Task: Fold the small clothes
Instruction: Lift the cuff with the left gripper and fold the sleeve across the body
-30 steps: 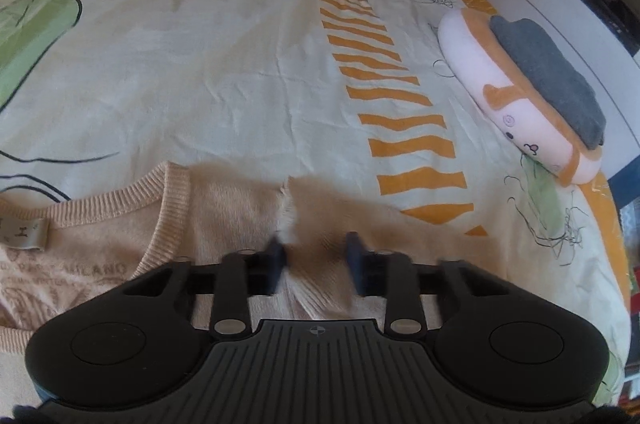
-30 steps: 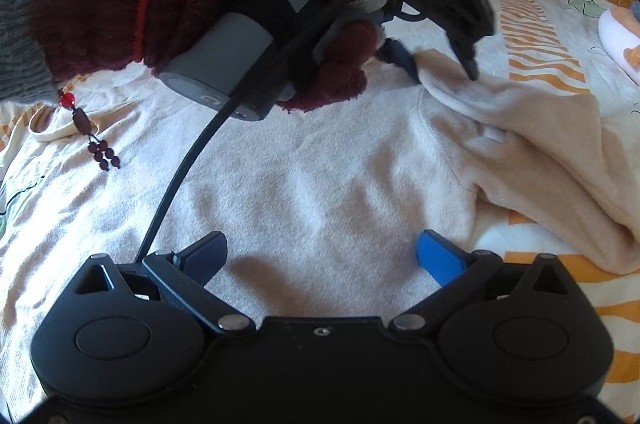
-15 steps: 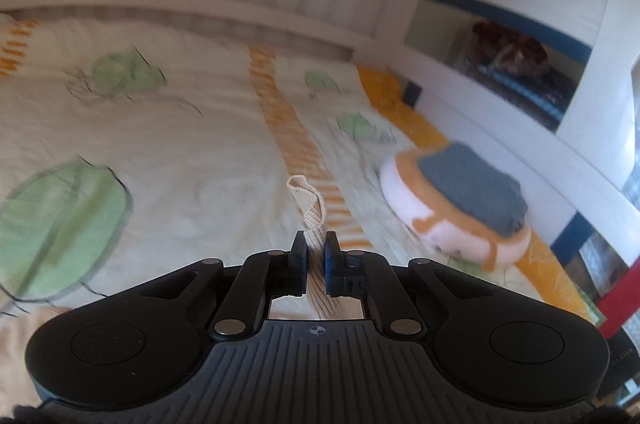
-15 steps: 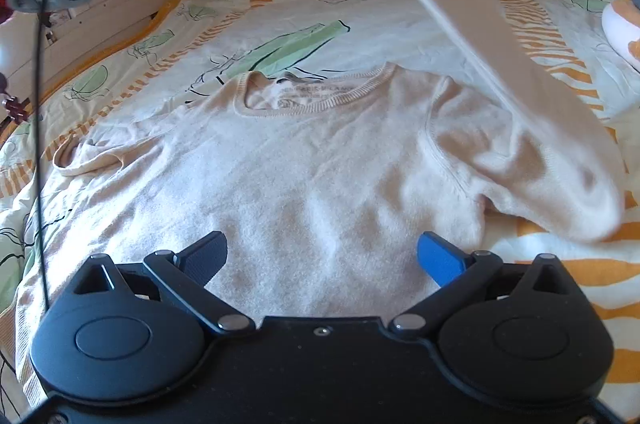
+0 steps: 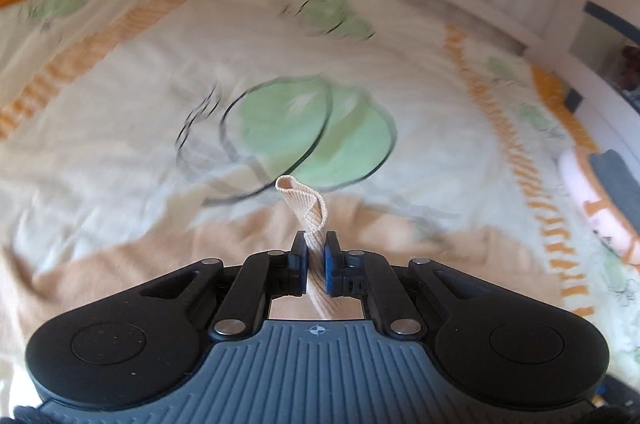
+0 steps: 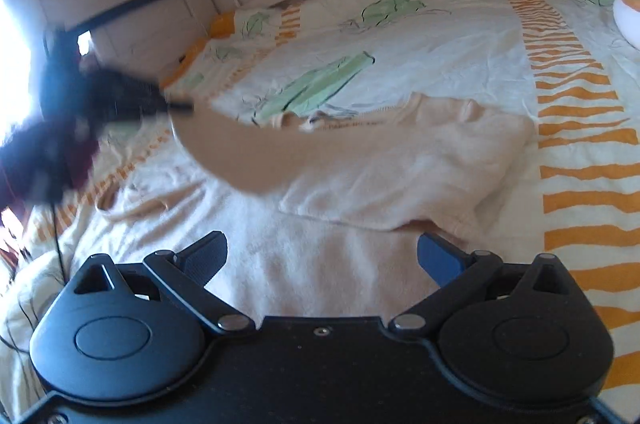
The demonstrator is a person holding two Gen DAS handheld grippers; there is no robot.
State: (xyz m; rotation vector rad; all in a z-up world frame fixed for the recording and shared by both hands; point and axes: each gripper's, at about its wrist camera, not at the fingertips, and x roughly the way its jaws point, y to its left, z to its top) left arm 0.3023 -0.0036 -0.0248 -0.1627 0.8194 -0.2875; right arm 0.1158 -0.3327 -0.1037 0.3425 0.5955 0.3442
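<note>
While the sleeve cuff (image 5: 306, 201) is clamped between the closed jaws of the left gripper (image 5: 316, 256), a fold across the beige sweater (image 6: 400, 175) is judged to be in hand.

The sleeve is seen stretched from the gripper at left of the right-wrist frame towards the sweater body at centre, spread on the leaf-print bedsheet (image 6: 460, 35). The knit appears soft and limp. The right gripper (image 6: 320, 256) is held apart, empty, nearer the hem.

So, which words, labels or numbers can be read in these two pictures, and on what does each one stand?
None can be read.
Inside the neck of the beige sweater there is a line of dark print, too blurred to read.
The left gripper, shut on the sweater's ribbed cuff, carries only a small crosshair mark, no letters.
The bedsheet shows leaves and orange stripes, no text.
</note>
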